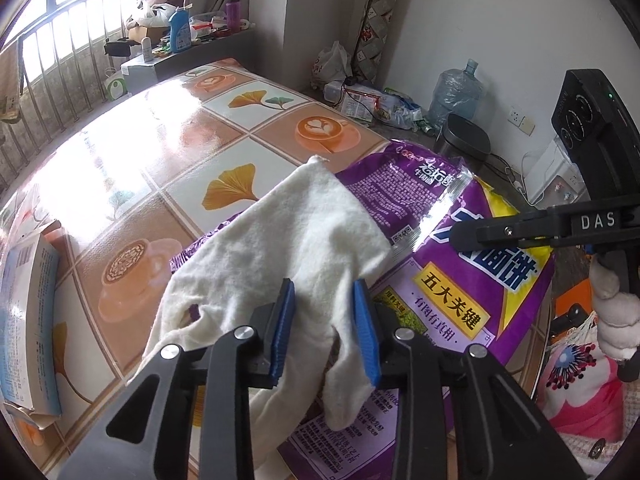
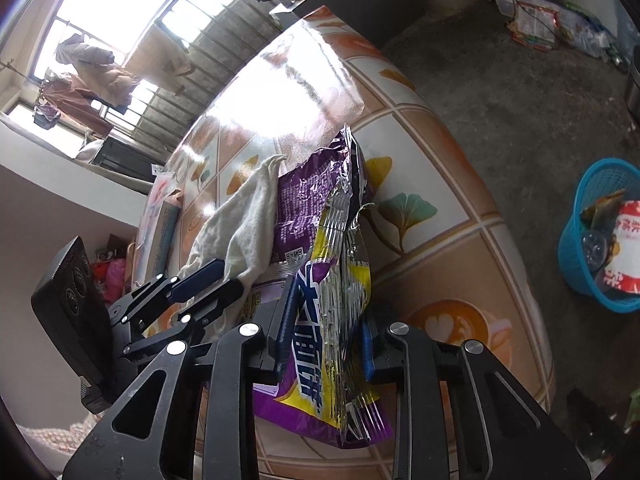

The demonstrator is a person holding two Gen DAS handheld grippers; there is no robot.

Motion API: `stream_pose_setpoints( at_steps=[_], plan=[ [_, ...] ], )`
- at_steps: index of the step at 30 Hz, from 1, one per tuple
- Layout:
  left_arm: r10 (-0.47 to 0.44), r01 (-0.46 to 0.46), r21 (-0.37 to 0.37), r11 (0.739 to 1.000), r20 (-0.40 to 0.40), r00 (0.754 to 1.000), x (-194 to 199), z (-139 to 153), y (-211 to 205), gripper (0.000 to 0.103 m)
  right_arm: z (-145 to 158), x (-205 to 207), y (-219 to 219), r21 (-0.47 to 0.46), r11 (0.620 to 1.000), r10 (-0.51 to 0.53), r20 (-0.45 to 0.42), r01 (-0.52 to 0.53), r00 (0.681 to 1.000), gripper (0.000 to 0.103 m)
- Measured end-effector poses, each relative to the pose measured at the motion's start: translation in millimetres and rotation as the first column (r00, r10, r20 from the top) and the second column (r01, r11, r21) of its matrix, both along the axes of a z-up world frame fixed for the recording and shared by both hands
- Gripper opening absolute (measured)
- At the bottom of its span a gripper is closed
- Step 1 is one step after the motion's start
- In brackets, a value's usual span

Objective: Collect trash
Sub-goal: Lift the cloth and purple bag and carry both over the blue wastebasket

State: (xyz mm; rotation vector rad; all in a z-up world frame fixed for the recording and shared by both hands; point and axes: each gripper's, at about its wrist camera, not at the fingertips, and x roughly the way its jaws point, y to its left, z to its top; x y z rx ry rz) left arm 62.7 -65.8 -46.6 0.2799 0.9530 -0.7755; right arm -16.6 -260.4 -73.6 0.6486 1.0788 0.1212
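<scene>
My left gripper has its jaws closed most of the way on a white cloth, blue pads pressing its folds from both sides. The cloth drapes over a purple noodle wrapper lying at the near edge of the worktop, which has a tiled leaf-and-coffee pattern. My right gripper pinches the wrapper's crumpled foil edge between narrowly spaced jaws, lifting that side upright. A blue basket with rubbish in it stands on the floor, well apart to the right.

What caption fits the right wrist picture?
Right gripper pinching a crumpled purple foil noodle bag above the patterned table.
</scene>
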Motion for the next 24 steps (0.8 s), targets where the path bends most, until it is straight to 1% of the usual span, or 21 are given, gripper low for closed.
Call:
stream_pose_setpoints(
  at_steps=[3, 6, 24],
  plan=[
    [0.003, -0.003, -0.001, 1.0, -0.002, 1.0, 1.4, -0.4, 0.3, 0.026, -1.4, -0.6, -3.5, 0.007, 1.0, -0.002, -0.004, 0.002, 1.0, 0.016],
    [0.005, -0.005, 0.0, 1.0, -0.002, 1.0, 1.2, 0.1, 0.0, 0.025, -1.7, 0.5, -2.5, 0.007, 1.0, -0.001, -0.006, 0.001, 1.0, 0.014],
    [0.003, -0.003, 0.009, 1.0, 0.008, 1.0, 0.1, 0.5, -2.7, 0.025, 0.3, 0.5, -3.3, 0.006, 1.0, -0.003, -0.006, 0.003, 1.0, 0.012]
  ],
)
